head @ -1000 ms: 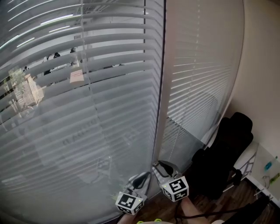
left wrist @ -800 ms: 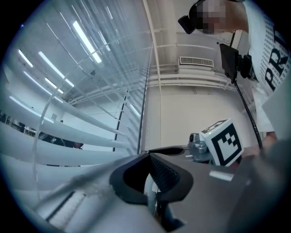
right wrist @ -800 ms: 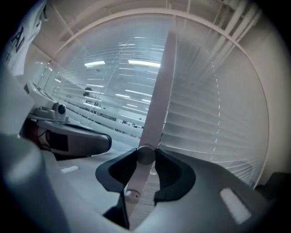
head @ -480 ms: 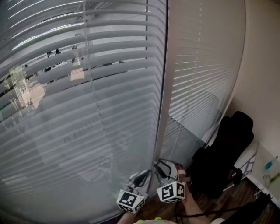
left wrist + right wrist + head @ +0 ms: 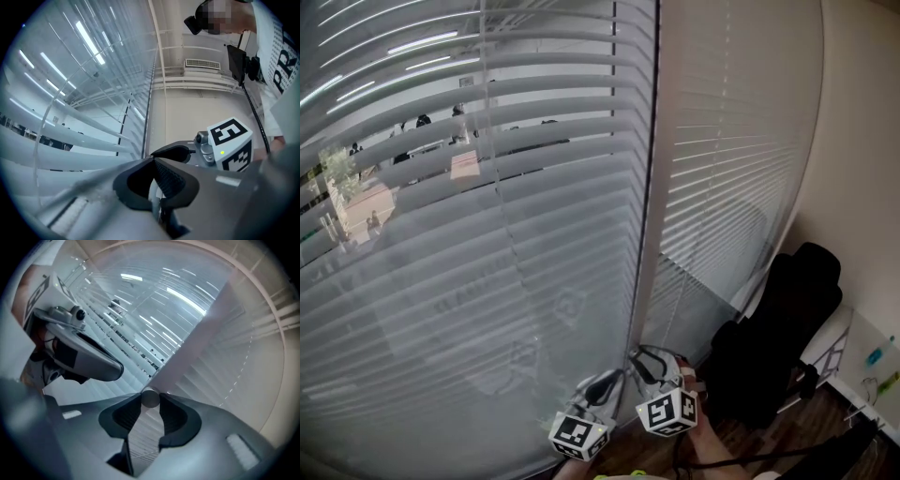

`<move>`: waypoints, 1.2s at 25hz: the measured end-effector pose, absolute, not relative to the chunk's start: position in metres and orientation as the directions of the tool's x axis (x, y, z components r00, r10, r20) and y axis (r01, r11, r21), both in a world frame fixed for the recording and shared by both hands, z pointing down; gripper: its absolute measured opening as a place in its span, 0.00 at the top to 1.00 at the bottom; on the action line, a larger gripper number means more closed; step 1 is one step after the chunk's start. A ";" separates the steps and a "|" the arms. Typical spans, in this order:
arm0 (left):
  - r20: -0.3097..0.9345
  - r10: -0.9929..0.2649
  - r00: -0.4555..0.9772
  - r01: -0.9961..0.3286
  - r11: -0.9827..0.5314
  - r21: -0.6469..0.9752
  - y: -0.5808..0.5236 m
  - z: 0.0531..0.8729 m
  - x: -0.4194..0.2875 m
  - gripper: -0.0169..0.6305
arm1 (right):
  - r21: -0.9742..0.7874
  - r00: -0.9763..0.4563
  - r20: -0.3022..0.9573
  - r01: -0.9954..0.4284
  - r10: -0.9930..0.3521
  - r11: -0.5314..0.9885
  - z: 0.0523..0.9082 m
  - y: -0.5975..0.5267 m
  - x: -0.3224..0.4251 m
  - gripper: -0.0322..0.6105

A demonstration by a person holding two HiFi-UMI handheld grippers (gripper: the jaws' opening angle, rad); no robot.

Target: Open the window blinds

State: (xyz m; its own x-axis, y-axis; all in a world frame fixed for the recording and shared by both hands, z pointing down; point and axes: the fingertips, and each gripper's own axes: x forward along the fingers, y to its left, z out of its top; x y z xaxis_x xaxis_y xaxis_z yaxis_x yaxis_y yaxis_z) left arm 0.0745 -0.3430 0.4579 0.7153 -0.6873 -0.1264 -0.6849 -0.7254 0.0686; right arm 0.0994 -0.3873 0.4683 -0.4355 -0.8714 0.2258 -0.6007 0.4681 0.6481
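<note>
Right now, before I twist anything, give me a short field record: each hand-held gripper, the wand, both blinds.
right hand-held gripper: shut on the round end of the wand; its jaws have just been closing
left hand-held gripper: jaw tips together; something pale shows behind them, cannot tell what
left blind: slats tilted partly open, gaps clearest near the top
right blind: slats shut
task: blinds not yet fully open
</note>
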 end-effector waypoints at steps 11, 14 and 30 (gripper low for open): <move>-0.131 -0.679 0.722 -0.677 -0.733 0.070 -0.341 0.459 0.074 0.98 | 0.303 -0.516 0.188 -0.779 -0.836 0.549 0.467 -0.388 0.102 0.74; -0.131 -0.681 0.720 -0.679 -0.731 0.070 -0.341 0.458 0.073 0.98 | 0.250 -0.525 0.178 -0.794 -0.833 0.554 0.466 -0.389 0.103 0.74; -0.129 -0.685 0.717 -0.682 -0.728 0.071 -0.343 0.457 0.072 0.98 | 0.495 -0.484 0.180 -0.707 -0.856 0.504 0.456 -0.383 0.102 0.69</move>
